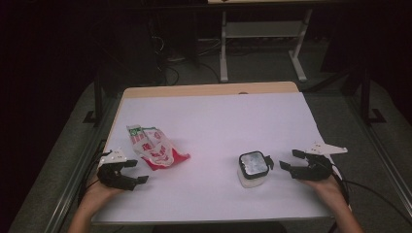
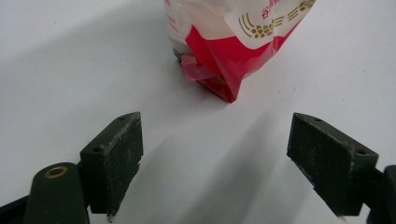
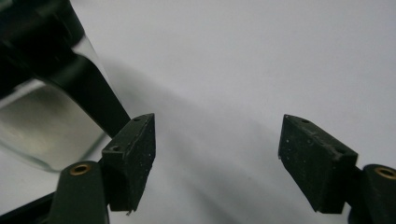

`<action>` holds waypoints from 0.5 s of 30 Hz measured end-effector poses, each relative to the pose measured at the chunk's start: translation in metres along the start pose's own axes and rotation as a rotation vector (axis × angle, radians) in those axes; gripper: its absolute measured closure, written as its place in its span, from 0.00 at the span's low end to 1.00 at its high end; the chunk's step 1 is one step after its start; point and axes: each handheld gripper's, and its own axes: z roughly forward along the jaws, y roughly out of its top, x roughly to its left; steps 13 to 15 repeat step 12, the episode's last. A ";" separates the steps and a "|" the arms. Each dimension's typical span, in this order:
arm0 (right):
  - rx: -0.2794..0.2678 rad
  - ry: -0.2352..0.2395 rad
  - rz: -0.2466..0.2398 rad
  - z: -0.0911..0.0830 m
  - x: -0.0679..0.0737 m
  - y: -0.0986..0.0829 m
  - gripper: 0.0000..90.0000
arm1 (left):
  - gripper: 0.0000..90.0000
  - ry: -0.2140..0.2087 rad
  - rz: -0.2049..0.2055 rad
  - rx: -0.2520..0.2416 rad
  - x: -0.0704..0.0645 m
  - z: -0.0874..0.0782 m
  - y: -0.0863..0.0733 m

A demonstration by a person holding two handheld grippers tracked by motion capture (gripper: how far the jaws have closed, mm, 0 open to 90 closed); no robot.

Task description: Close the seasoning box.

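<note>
Red-white bag [image 2: 233, 42], gold wheat print; characters unreadable; left gripper [image 2: 215, 154] agape.

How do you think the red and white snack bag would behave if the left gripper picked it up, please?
The red and white snack bag looks crumpled and thin, so it would probably flop and crease rather than stay stiff. Its glossy film may slip between the jaws. It seems light for its size.

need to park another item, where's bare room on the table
Widest free patch: the far half of the table, beyond the red-and-white bag and the black-lidded container. The strip between those two is also bare. Crowded: near corners, by the left tongs and right tongs.
</note>
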 end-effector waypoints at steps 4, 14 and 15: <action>0.025 0.010 -0.017 0.005 0.000 -0.002 0.29 | 0.20 0.007 -0.004 -0.010 0.000 -0.001 -0.001; 0.027 0.017 -0.002 0.005 0.000 -0.002 0.29 | 0.20 0.010 -0.003 -0.015 0.001 -0.002 -0.002; 0.027 0.017 -0.002 0.005 0.000 -0.002 0.29 | 0.20 0.010 -0.003 -0.015 0.001 -0.002 -0.002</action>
